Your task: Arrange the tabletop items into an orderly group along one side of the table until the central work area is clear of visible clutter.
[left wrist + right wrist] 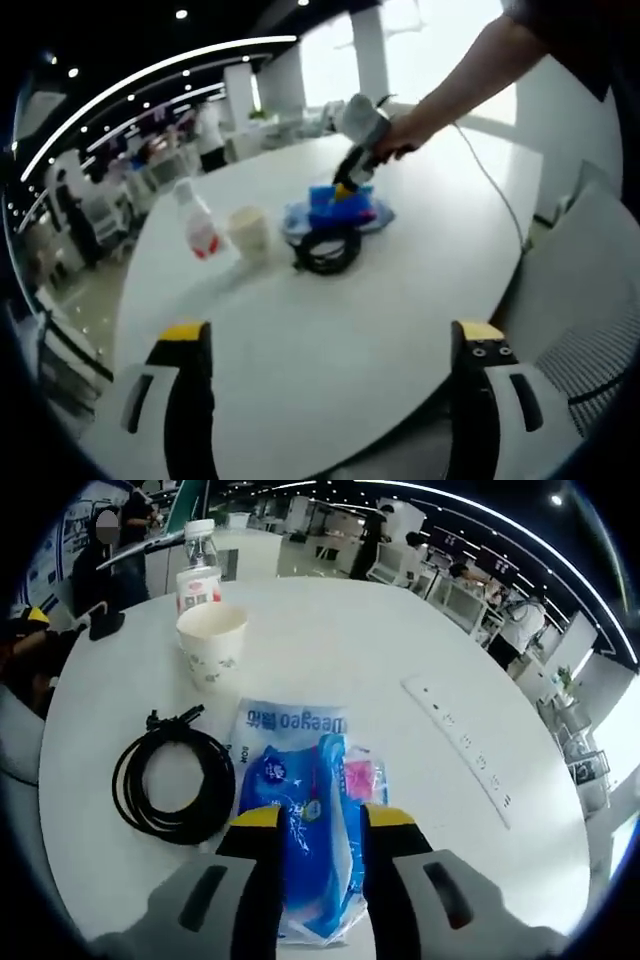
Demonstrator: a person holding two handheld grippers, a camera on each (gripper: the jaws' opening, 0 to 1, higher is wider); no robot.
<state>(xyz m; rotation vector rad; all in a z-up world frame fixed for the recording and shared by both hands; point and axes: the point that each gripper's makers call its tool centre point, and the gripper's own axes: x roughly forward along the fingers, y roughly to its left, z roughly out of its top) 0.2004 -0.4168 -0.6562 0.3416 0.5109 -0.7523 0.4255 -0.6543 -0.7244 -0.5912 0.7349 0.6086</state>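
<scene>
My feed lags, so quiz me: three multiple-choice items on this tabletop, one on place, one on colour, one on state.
1. Beside the paper cup stands:
A) a water bottle
B) a kettle
C) a laptop

2. The coiled cable is:
A) white
B) black
C) red

3. The right claw is:
A) wide open over bare table
C) lying on the floor
B) closed around the blue packet

Answers: 1 A, the bottle stands just behind the cup. 2 B, the coil is black against the white table. 3 B, both jaws press the packet's sides.
</scene>
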